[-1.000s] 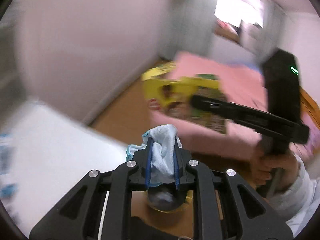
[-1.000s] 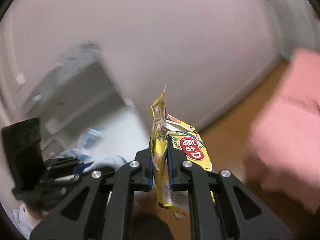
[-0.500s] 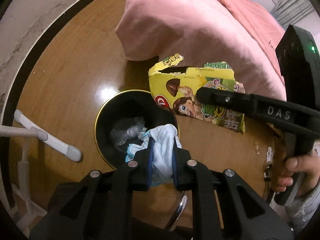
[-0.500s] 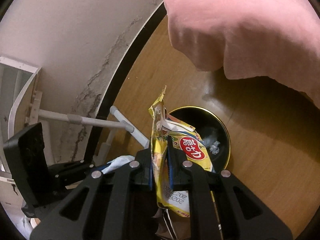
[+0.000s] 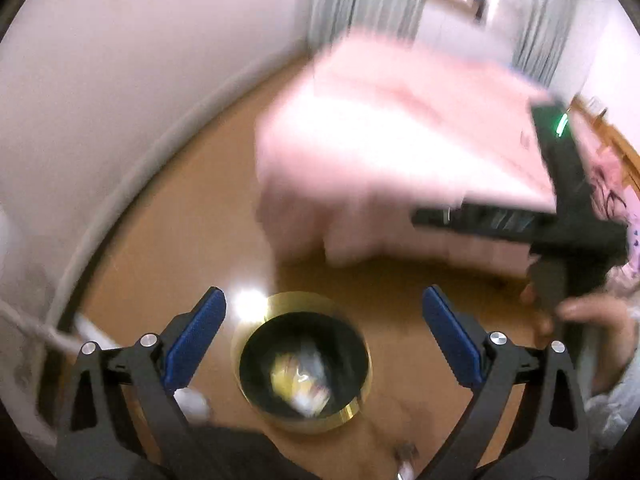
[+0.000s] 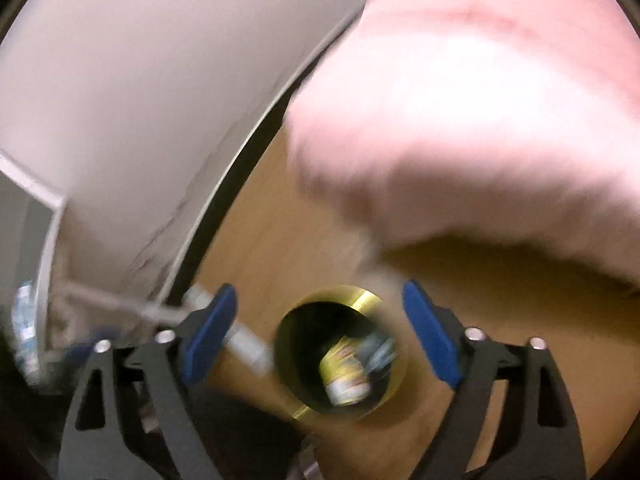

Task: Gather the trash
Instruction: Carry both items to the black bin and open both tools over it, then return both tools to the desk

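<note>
At nine o'clock of the gold-rimmed bin [image 5: 304,356], a white tube frame [image 6: 240,340] crowds the floor. The left gripper [image 5: 324,332] and right gripper [image 6: 320,328] hang over the bin, jaws just sprung apart with nothing between them. The yellow snack wrapper [image 6: 344,372] lies inside (blurred, alongside paler scraps). Toward two o'clock the pink bedding [image 5: 380,152] overhangs. I judge a hasty swing away could knock the bin and spill it.
</note>
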A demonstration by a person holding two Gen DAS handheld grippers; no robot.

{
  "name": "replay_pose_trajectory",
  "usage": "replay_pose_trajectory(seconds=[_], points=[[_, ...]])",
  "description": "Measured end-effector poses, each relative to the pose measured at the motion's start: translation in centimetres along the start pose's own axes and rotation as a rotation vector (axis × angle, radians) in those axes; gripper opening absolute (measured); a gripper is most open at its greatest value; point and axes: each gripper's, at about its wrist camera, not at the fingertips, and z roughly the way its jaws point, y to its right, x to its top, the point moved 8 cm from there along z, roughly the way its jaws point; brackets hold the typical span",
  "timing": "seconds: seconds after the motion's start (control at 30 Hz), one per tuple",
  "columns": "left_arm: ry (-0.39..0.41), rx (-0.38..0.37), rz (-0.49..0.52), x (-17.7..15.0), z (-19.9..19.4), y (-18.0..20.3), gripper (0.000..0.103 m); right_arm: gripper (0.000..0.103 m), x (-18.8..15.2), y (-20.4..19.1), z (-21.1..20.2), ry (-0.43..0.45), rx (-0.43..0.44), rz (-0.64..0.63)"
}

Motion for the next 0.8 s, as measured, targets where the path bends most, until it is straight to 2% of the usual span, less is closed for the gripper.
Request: replay_pose_trajectory(seconds=[0.03, 0.1, 0.17, 0.2, 0.33, 0.43, 0.57, 0.67, 0.73, 0.8], points=[[0.060, 0.017, 0.013, 1.3, -2.3, -0.1, 0.096, 0.097, 0.9, -0.1, -2.2, 0.088, -0.062, -0.023], [0.185, 0.105, 0.026, 3.6, -8.1, -1.5, 0.096, 0.097, 2.4, -0.8, -6.8, 0.274, -0.203, -0.073], [0.242, 0.189, -0.005, 4.2, -12.2, -3.8, 0.096, 0.097, 3.0, -1.9, -9.5, 0.380, -0.309, -0.111], [0.261, 0.226, -0.038, 4.0, -14.2, -5.4, 0.096, 0.097, 2.9, -2.8, -10.2, 0.401, -0.328, -0.130], [0.281, 0.375, -0.229, 0.4, -21.2, -13.3, 0.096, 0.097, 0.9, -8.5, -10.0, 0.380, -0.244, -0.203], [0.252, 0.558, -0.363, -4.7, -26.5, -19.6, 0.096, 0.097, -1.0, -14.5, -9.0, 0.367, -0.195, -0.303], [0.200, 0.851, -0.559, -14.5, -35.5, -27.1, 0.096, 0.097, -3.9, -24.2, -7.6, 0.335, -0.071, -0.459], [0.165, 1.004, -0.737, -22.1, -41.3, -31.1, 0.096, 0.097, -6.4, -32.0, -7.4, 0.312, 0.094, -0.556], [0.152, 1.049, -0.845, -25.8, -44.1, -32.7, 0.096, 0.097, -8.4, -36.4, -7.5, 0.296, 0.172, -0.626], [0.147, 1.060, -0.941, -28.9, -45.4, -33.0, 0.096, 0.097, -10.9, -40.6, -7.8, 0.276, 0.253, -0.697]])
